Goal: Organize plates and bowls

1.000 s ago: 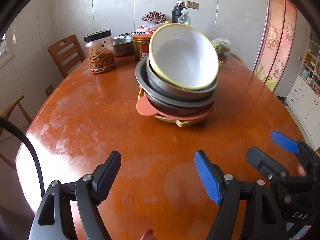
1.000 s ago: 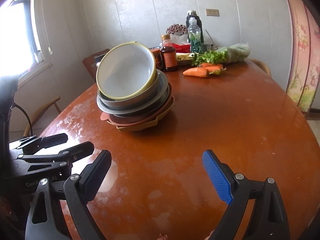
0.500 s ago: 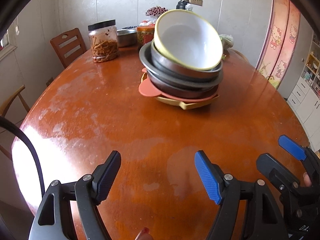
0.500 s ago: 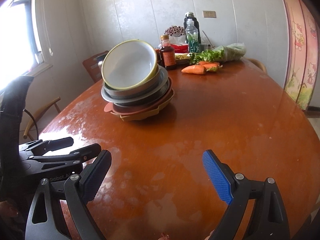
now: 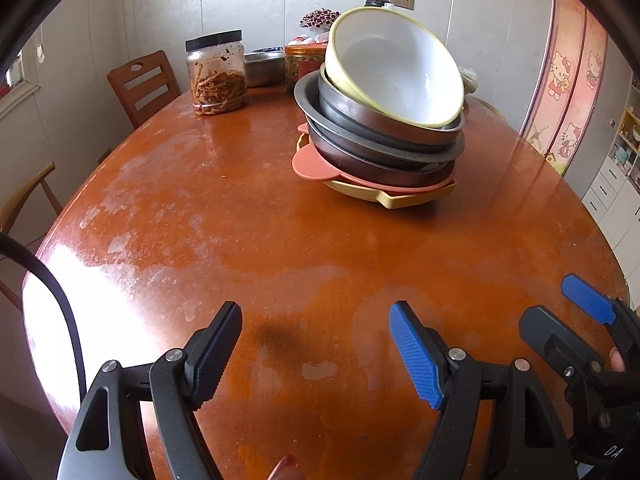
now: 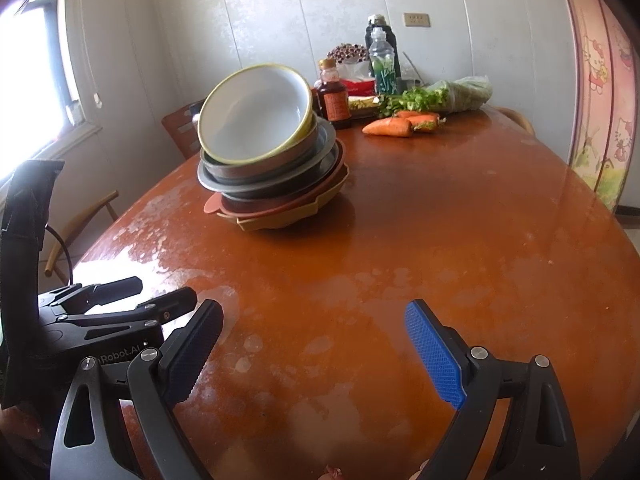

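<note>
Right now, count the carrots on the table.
2: both lie side by side at the far end, one carrot nearer, the other carrot just behind it, beside the greens. More may be hidden.

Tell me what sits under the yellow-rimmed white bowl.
The yellow-rimmed white bowl leans tilted in a dark metal bowl, on a grey metal dish, a terracotta plate and a yellow plate. Any dish hidden between these is covered.

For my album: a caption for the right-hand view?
Open right gripper faces a tilted stack of bowls on a wooden table.

Black gripper [image 5: 316,354], blue pads [image 5: 416,354], silver screws
</note>
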The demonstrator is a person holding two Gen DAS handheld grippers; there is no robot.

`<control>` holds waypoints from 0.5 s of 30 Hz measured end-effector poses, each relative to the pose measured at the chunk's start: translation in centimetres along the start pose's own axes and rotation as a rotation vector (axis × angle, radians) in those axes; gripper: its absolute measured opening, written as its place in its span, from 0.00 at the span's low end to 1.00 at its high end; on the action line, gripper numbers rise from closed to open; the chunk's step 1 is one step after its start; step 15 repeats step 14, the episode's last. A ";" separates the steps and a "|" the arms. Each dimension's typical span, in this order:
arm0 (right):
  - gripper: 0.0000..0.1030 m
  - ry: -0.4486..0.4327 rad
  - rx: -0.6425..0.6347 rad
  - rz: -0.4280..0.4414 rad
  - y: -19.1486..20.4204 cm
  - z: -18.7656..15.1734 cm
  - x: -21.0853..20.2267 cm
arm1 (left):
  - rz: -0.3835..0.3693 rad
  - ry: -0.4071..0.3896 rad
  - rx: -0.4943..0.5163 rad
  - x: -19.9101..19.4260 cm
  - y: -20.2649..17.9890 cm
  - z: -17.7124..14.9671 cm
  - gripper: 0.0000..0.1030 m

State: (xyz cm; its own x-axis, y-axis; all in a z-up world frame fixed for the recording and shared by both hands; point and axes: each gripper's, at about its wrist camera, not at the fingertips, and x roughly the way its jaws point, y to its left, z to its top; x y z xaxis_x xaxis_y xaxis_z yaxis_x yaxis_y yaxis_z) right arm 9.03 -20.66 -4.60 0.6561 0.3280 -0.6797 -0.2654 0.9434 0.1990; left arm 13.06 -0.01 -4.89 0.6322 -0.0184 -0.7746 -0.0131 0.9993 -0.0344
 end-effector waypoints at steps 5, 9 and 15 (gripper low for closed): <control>0.91 0.008 0.002 0.000 0.0 -0.1 0.2 | 0.000 0.006 0.003 0.1 -0.1 0.0 0.74; 0.91 0.006 0.002 0.001 0.0 -0.1 0.2 | 0.003 0.008 0.003 0.1 -0.1 0.0 0.74; 0.91 0.005 0.010 -0.001 -0.2 0.0 0.1 | 0.003 0.007 -0.002 0.0 0.1 0.0 0.74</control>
